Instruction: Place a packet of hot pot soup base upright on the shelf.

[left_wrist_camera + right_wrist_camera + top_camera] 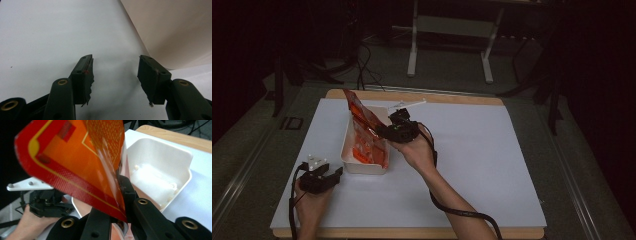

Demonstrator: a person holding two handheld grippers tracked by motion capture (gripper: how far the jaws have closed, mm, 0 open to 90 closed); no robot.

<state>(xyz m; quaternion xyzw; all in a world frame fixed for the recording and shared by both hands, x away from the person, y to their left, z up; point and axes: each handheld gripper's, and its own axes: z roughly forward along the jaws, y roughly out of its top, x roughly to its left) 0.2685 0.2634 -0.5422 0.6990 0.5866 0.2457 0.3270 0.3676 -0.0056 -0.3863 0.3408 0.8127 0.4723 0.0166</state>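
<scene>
White sheet (482, 160) bare right of tray (353, 165).

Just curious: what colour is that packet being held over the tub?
Orange and red with thin yellow lines, the packet shows best in the right gripper view.

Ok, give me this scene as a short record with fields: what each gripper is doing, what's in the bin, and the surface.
surface: white sheet on a wooden table
bin: white, on the sheet, holds orange packets
right gripper: over the bin, shut on an orange packet whose top sticks up above the bin
left gripper: beside the bin's near end, fingers apart, nothing between them
</scene>
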